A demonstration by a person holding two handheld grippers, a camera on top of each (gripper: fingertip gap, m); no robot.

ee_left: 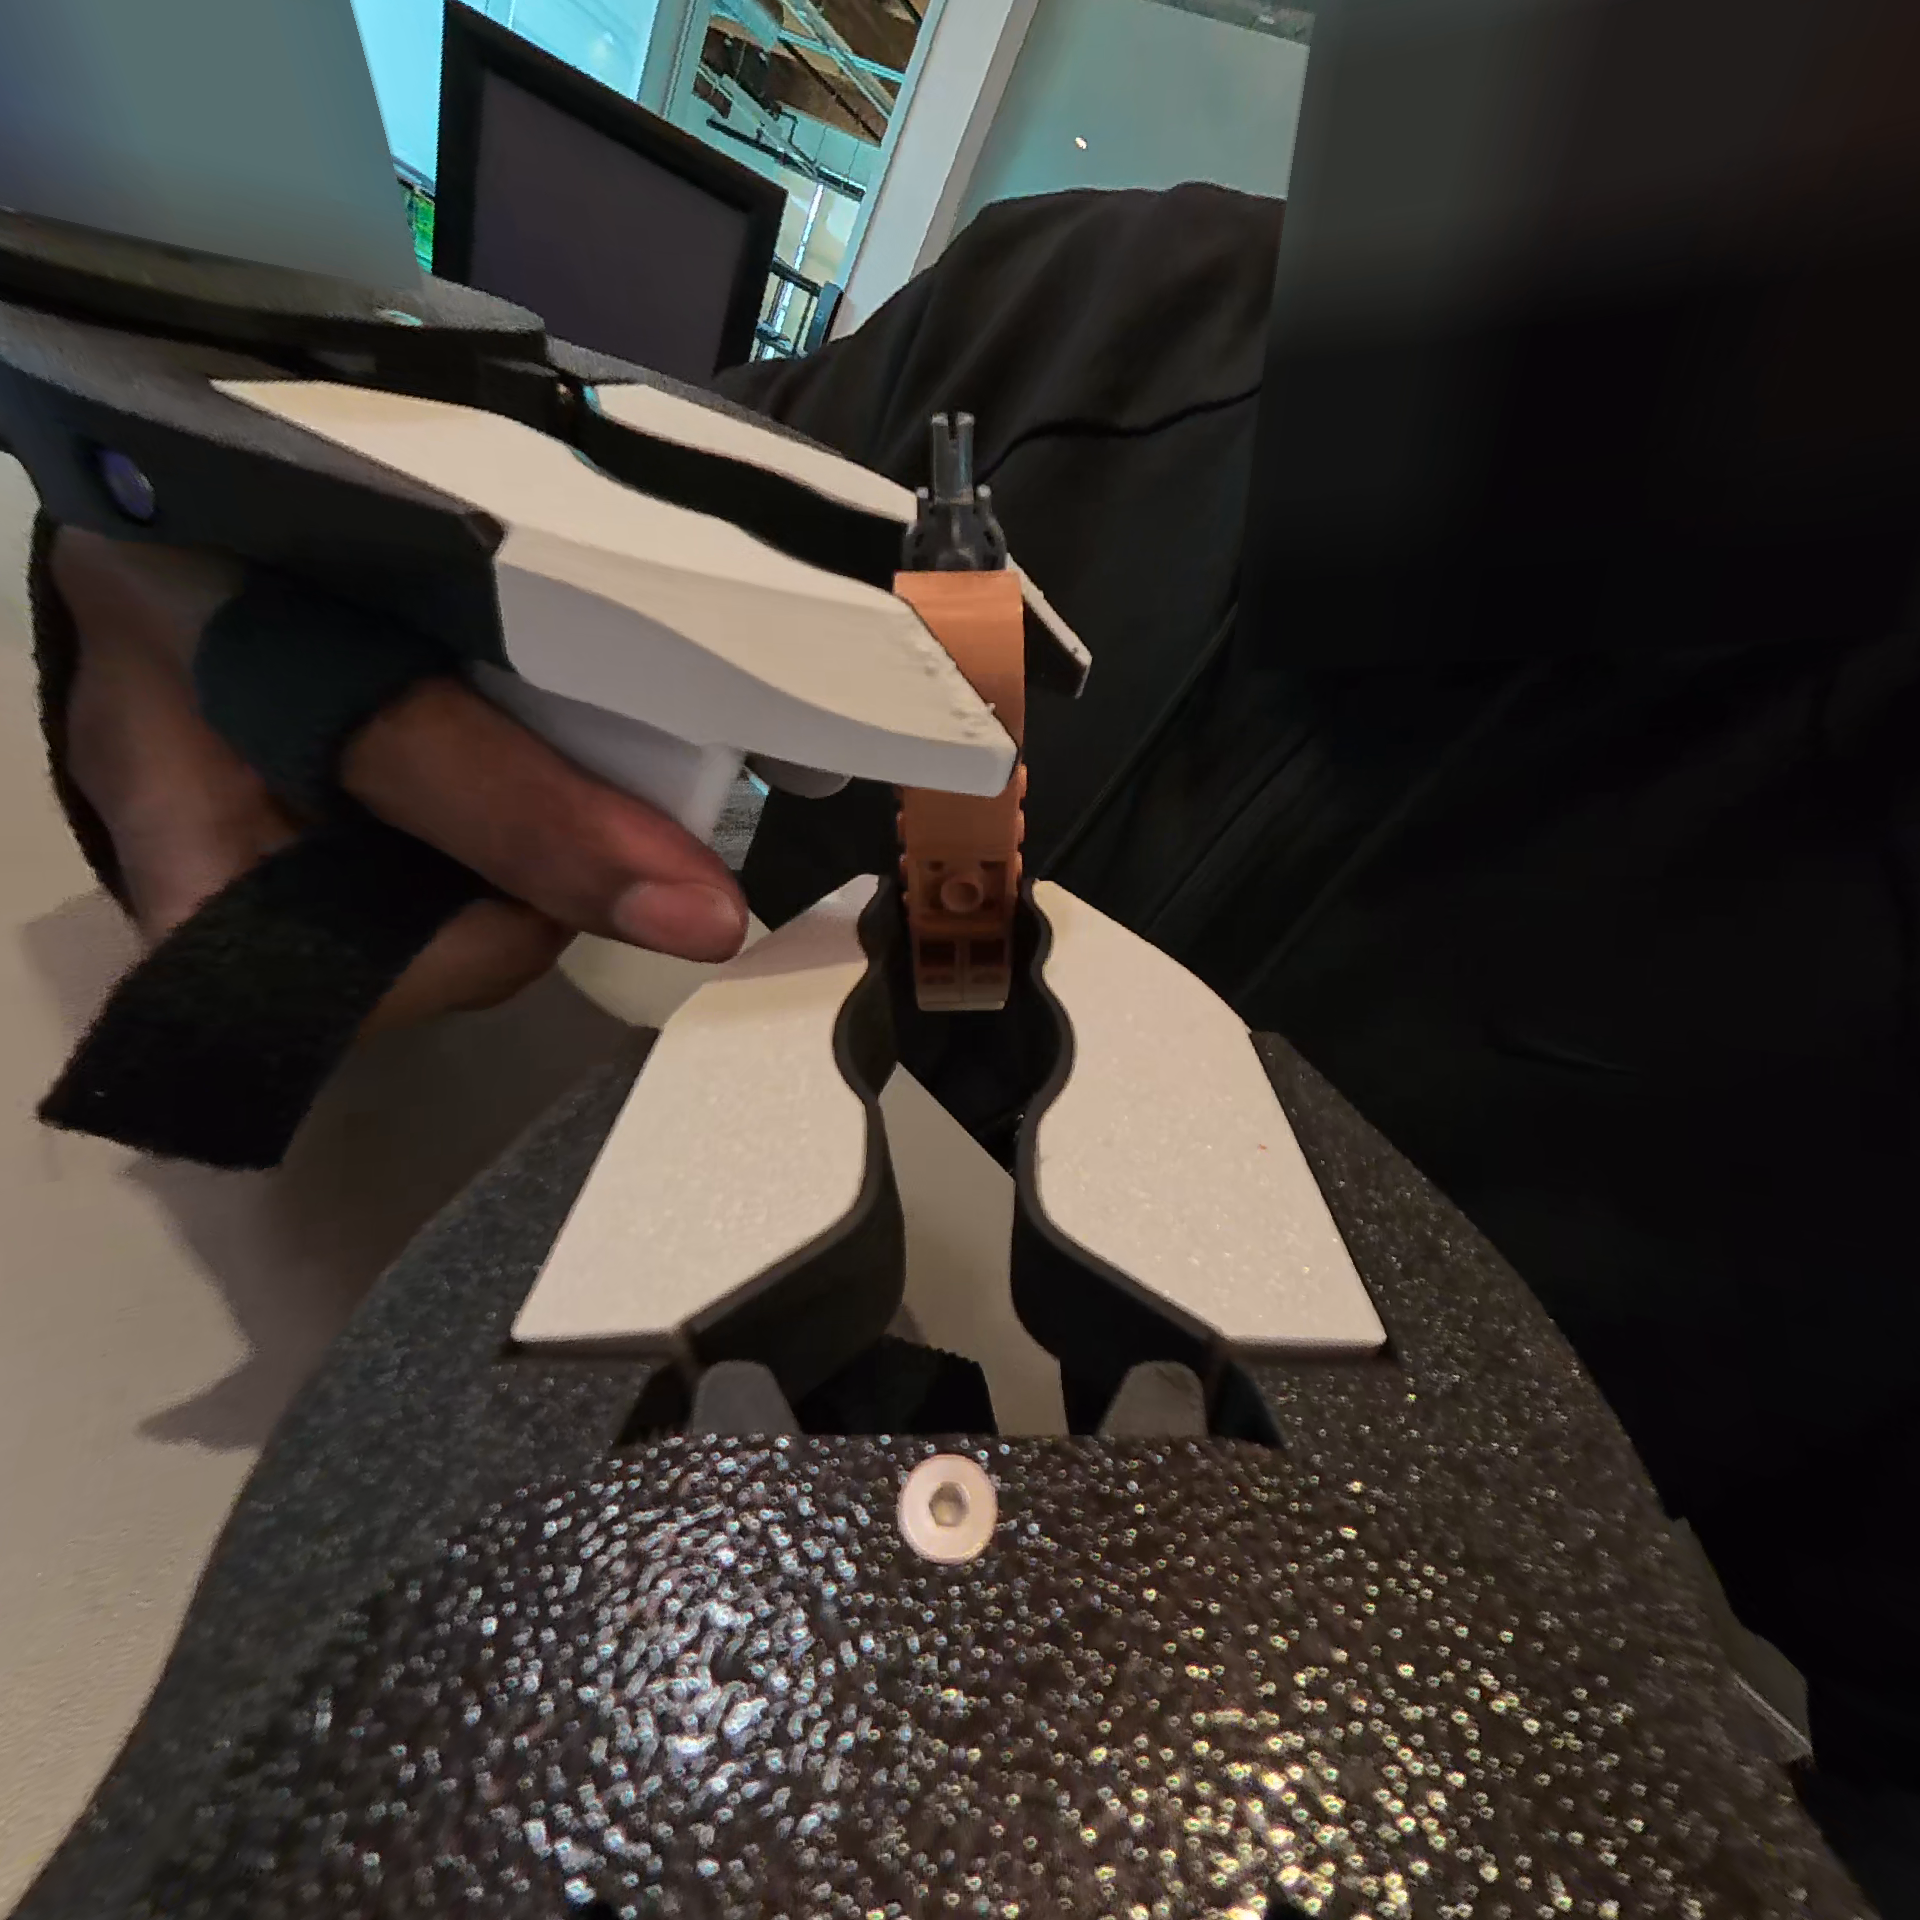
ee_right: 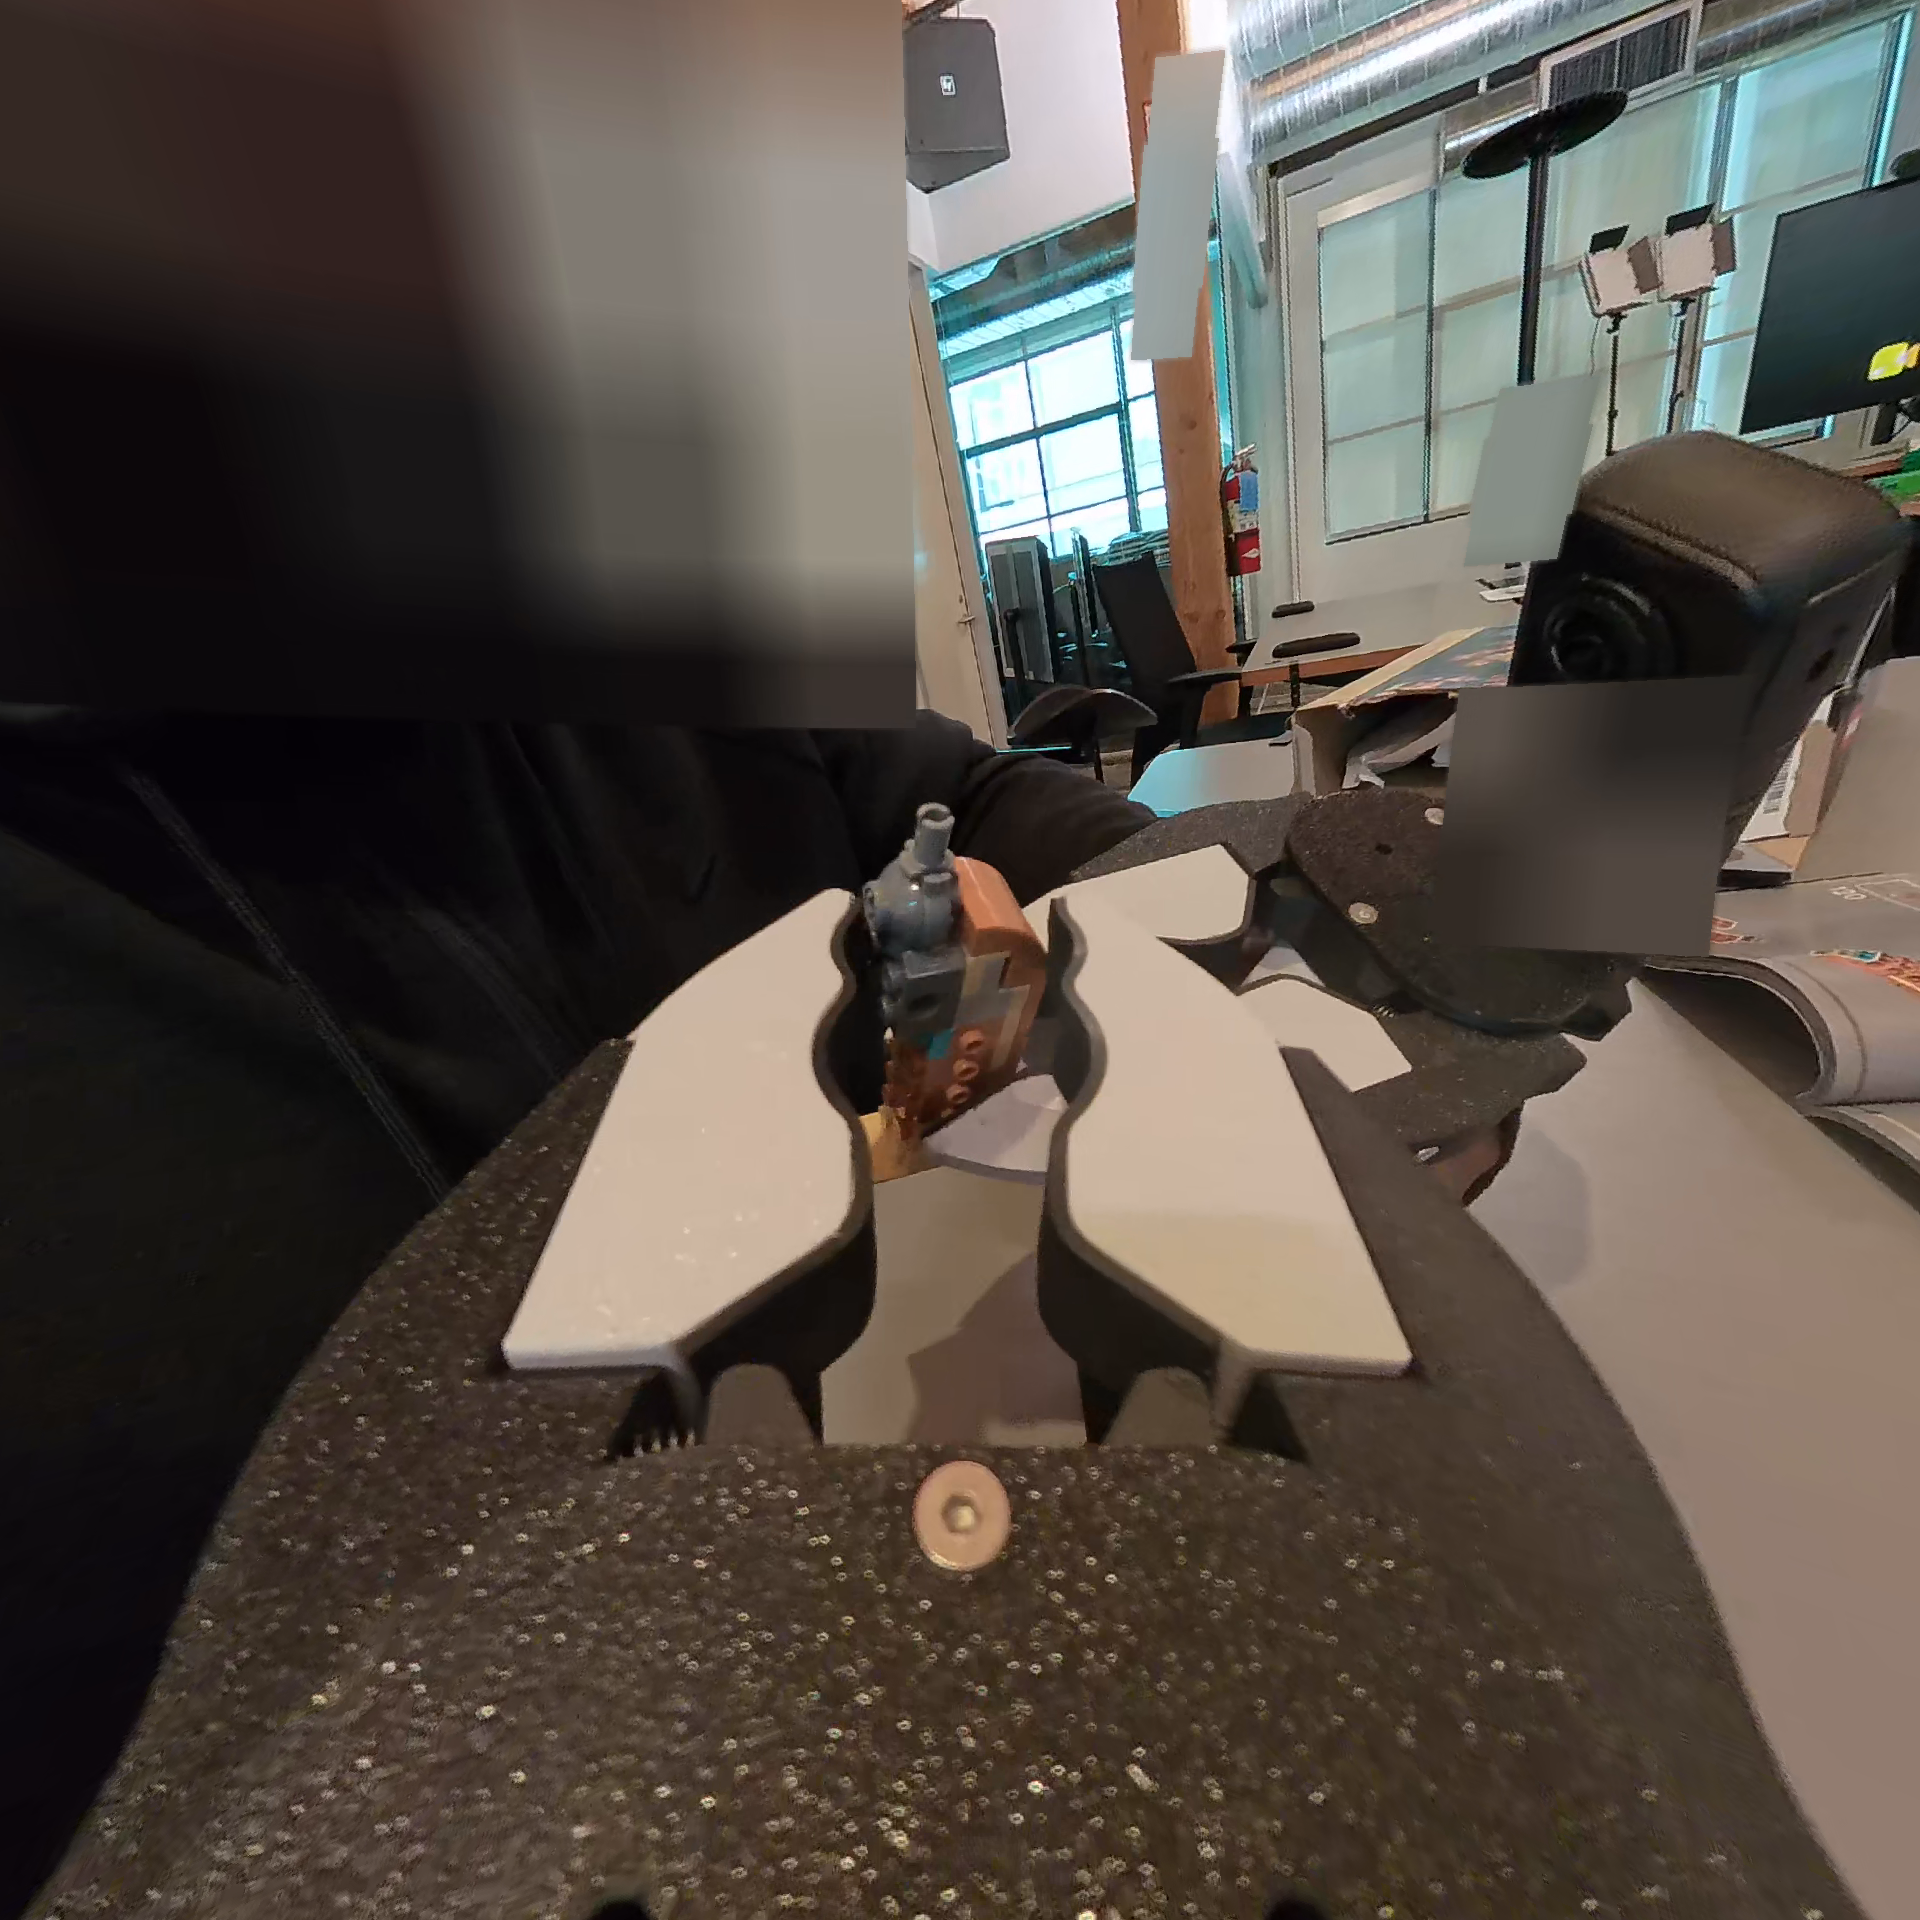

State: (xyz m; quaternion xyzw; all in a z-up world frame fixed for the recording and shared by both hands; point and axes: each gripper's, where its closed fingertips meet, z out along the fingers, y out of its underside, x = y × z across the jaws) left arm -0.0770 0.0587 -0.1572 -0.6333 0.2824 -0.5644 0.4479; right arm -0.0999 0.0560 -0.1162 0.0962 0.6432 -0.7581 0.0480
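The left tool point(ee_left: 956, 935) is gripping the lower end of a small orange-brown brick build point(ee_left: 961, 831). Its jaws are standing narrow, with both pads pressing on the build's flat sides. The build is standing upright in the air above the pale table point(ee_left: 104, 1247), close in front of a person's black garment point(ee_left: 1351, 727).

The right tool point(ee_right: 956, 935) is reaching in from the side, carried by a hand point(ee_left: 416, 831) wearing a black strap. Its fingers are straddling the upper half of the build, where a grey piece point(ee_right: 914, 914) with a short peg is sticking up. One finger point(ee_right: 727, 1091) is lying against the grey piece. It is not clear whether the other is touching the rounded brown side, so it cannot be told whether this tool is clamping. An open booklet point(ee_right: 1818, 1039) is lying on the table off to the side.

The build looks light and rigid, made of hard, smooth plastic. Its pieces probably press together, so a twist or a sideways pull could pop one loose. The curved brown top looks likely to slip, and the flat studded flanks seem the safer places to hold it.
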